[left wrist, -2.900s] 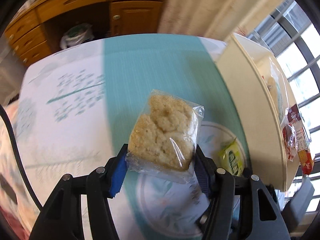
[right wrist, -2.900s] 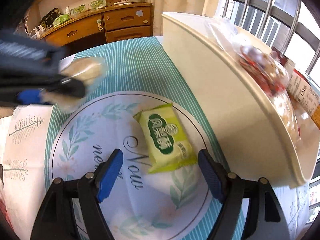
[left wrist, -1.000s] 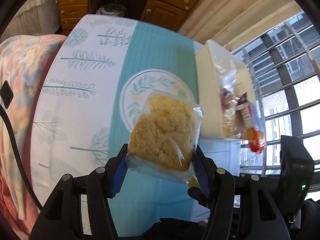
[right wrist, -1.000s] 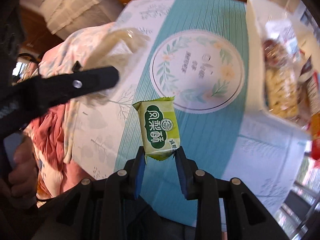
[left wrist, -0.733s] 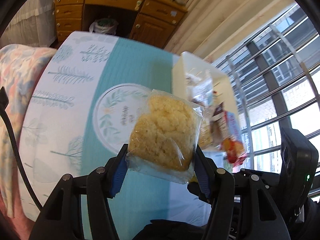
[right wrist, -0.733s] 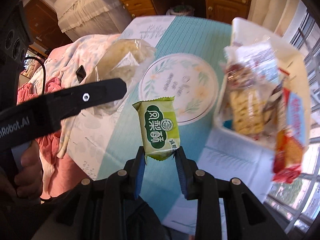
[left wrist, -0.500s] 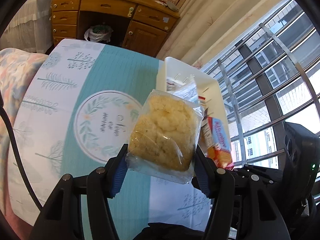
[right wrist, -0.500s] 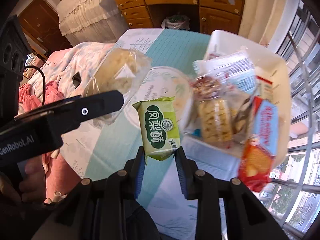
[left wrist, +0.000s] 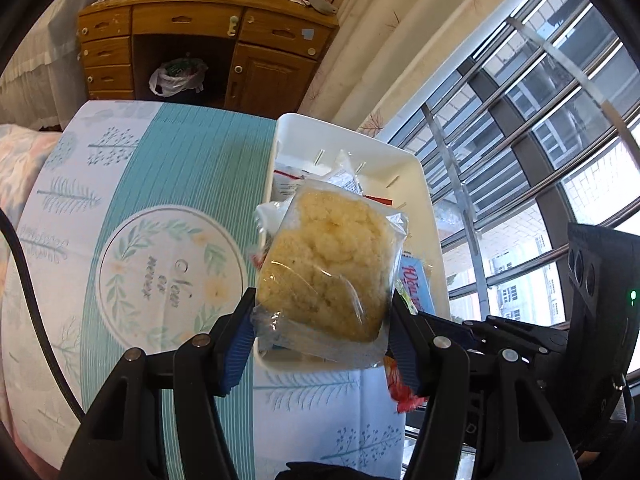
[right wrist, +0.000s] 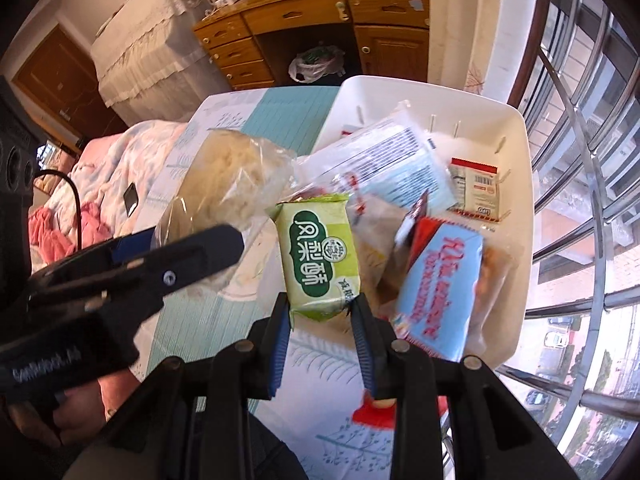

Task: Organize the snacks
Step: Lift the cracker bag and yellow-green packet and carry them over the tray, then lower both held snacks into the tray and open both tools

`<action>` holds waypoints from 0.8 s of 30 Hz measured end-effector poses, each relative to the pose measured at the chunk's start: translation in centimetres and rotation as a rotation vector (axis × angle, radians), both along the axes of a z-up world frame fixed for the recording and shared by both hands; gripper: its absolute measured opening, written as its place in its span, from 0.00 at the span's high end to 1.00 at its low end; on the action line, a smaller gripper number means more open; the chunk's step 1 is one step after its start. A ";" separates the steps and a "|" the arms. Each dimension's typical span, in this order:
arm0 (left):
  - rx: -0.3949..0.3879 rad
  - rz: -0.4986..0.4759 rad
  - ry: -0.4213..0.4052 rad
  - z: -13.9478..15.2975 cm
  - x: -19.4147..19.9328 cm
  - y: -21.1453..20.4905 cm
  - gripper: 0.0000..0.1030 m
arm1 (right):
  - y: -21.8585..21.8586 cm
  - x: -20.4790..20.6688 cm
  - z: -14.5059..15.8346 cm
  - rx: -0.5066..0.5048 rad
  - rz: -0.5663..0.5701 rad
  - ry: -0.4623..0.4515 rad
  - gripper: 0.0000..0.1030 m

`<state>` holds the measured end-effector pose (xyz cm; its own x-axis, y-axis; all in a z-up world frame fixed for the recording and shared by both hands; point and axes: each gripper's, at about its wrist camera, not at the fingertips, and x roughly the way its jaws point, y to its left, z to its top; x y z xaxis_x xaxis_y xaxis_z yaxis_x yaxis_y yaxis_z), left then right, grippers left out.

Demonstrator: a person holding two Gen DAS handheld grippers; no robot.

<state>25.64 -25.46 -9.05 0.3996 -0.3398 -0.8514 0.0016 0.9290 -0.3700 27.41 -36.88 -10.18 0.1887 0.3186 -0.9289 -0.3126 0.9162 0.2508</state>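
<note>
While my left gripper is clamped on a clear-wrapped crumbly yellow cake, gripping the packet's lower edges with blue pads, my right gripper is clamped on the bottom end of a green pineapple-cake packet, which stands upright between its narrow-set jaws. Both snacks are held in the air above the near end of a white plastic bin that sits on the teal-and-white printed tablecloth, beside the cloth's round leaf-wreath motif. Inside the bin lie several packets: a blue-and-red biscuit pack, a pale blue packet with a printed label, and a small white sachet with a barcode. From the right wrist view, my left gripper and its cake appear to the left of the green packet, with a hand on its handle. Beyond the table stands a wooden desk with drawers.
</note>
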 end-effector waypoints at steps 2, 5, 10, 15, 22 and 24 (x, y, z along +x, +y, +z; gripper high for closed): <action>0.018 -0.005 0.003 -0.3 1.0 -0.7 0.42 | -0.4 1.0 -0.5 0.016 -0.005 0.002 0.70; 0.038 -0.021 0.015 -1.0 2.5 -1.5 0.42 | -1.2 2.4 -1.3 0.041 -0.029 0.008 0.70; 0.056 -0.052 0.032 -1.9 4.6 -2.6 0.41 | -2.1 4.1 -2.5 0.080 -0.063 0.034 0.69; 0.054 -0.070 0.039 -2.0 5.2 -2.9 0.24 | -2.6 4.5 -3.3 0.117 -0.090 0.071 0.64; 0.000 0.000 0.063 -1.4 3.3 -0.5 0.20 | -1.8 3.8 -3.4 0.148 -0.103 0.102 0.41; 0.004 0.027 0.067 -0.9 2.4 0.5 0.20 | -1.2 3.3 -3.2 0.147 -0.101 0.099 0.38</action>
